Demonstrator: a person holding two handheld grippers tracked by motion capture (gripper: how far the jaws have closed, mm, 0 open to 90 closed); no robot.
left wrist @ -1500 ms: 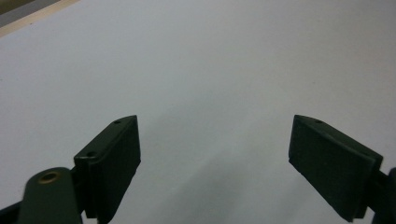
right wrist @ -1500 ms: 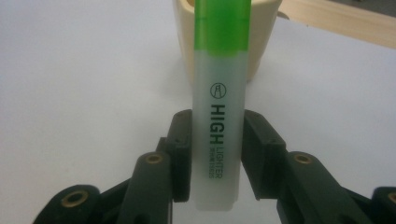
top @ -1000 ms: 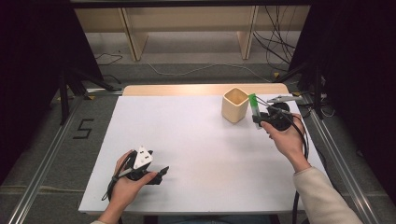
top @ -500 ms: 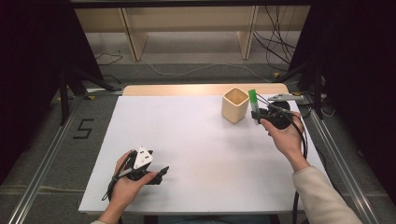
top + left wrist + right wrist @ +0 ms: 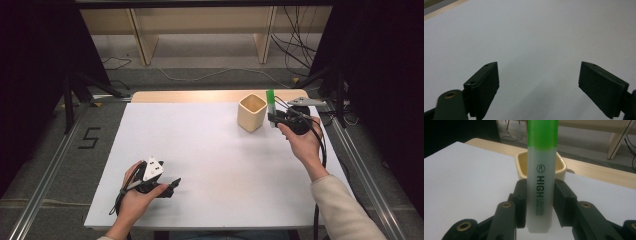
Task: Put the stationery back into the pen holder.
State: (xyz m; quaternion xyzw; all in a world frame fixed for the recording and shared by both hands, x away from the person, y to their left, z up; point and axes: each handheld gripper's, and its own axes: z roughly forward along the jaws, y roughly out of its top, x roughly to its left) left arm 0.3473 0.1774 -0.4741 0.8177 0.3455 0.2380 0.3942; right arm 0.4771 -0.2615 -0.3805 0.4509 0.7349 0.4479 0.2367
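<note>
Fingers (image 5: pixel 486 85) of the left gripper (image 5: pixel 167 186) stand spread over bare white surface (image 5: pixel 200 150), while the right gripper (image 5: pixel 540 205) pinches an upright green highlighter (image 5: pixel 541 182), its printed lettering readable in the right gripper view, just beside the cup (image 5: pixel 251 112).

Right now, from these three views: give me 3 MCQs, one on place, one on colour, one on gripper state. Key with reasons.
1. Where does the cup stand?
A. near edge of the table, by the left gripper
B. far right part of the table, beside the right gripper
C. on the floor

2. What colour is the highlighter's cap?
A. green
B. red
C. blue

3. How do the left gripper's jaws stand?
A. shut on the cup
B. shut on a pen
C. open, nothing between them

Key: 1 B, the high view shows it next to the right gripper. 2 A, the highlighter is green-topped. 3 C, the left gripper shows only white table between wide jaws.
</note>
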